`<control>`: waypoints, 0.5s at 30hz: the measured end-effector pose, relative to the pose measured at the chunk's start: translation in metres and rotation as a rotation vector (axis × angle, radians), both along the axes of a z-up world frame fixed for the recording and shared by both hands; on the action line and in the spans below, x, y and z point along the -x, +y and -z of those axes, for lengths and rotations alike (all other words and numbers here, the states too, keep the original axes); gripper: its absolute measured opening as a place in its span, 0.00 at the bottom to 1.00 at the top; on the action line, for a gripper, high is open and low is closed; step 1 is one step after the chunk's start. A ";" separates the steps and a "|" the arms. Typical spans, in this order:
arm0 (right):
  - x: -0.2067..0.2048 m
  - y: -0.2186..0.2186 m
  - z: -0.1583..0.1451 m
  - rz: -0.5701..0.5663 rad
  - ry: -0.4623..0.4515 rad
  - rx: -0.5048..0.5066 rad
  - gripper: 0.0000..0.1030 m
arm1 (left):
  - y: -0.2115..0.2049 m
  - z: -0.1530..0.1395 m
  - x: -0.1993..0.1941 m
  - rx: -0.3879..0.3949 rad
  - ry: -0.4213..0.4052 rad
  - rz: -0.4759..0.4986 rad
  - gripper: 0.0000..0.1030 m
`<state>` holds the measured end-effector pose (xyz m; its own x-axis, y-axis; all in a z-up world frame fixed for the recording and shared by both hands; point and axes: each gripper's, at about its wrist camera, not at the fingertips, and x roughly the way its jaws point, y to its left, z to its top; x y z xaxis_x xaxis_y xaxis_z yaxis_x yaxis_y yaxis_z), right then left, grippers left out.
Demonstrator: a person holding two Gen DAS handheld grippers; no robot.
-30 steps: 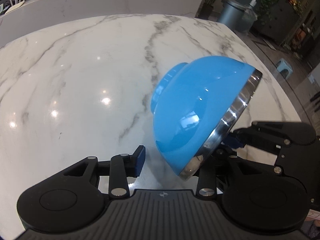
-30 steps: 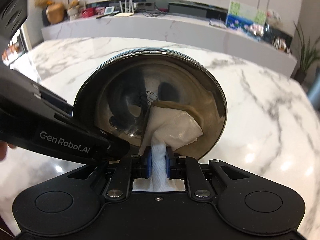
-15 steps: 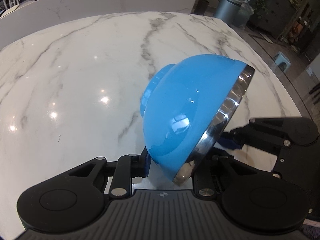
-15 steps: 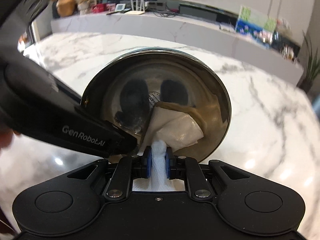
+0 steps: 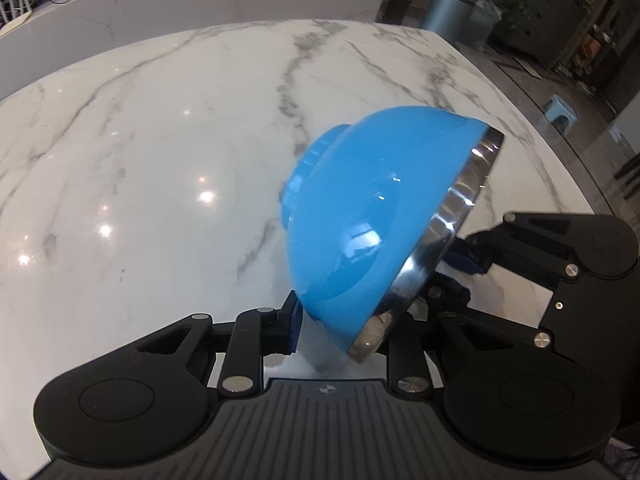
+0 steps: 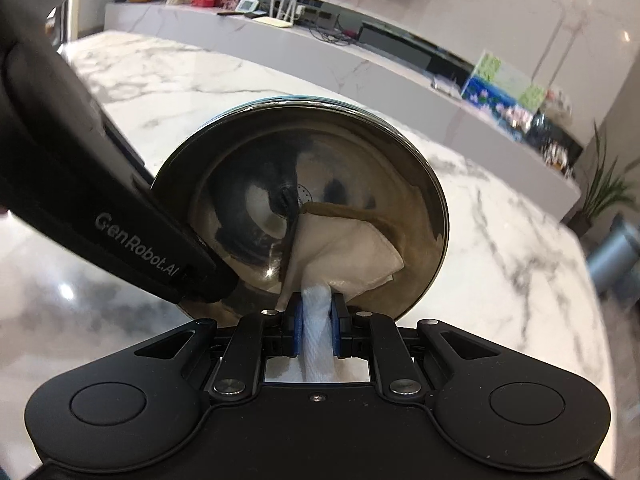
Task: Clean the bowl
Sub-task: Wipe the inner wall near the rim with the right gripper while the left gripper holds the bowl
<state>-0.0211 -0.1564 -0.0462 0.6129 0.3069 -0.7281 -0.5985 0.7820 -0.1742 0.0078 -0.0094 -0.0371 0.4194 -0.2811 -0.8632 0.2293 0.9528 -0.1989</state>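
Note:
A bowl [image 5: 372, 208], blue outside and shiny steel inside, is held on its side above the marble table [image 5: 160, 140]. My left gripper [image 5: 352, 326] is shut on the bowl's lower rim. In the right wrist view the bowl's steel inside [image 6: 256, 208] faces the camera. My right gripper [image 6: 316, 320] is shut on a folded white paper towel [image 6: 344, 256], which is pressed against the lower right of the inside. The towel's far edge looks brown. The right gripper also shows in the left wrist view [image 5: 468, 260], behind the bowl's rim.
The left gripper's black body [image 6: 80, 184] crosses the left side of the right wrist view. The table's right edge [image 5: 552, 152] drops to a floor with a small blue stool [image 5: 560, 110]. A grey bin [image 5: 452, 12] and plants stand beyond the table.
The left gripper has closed from wide open onto the bowl's rim. The bowl has turned slightly and the towel has shifted a little inside it.

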 end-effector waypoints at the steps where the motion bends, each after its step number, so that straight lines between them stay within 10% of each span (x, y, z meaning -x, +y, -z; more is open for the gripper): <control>1: -0.004 -0.002 -0.001 0.013 0.025 -0.028 0.11 | 0.000 0.000 0.001 0.001 -0.009 -0.016 0.27; 15: -0.018 -0.007 -0.004 0.100 0.099 -0.156 0.11 | -0.007 -0.008 0.033 -0.070 -0.223 -0.293 0.40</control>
<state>-0.0027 -0.1639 -0.0420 0.5742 0.3620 -0.7343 -0.5245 0.8513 0.0096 -0.0248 -0.0167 -0.0291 0.6530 -0.0651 -0.7546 -0.0247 0.9939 -0.1071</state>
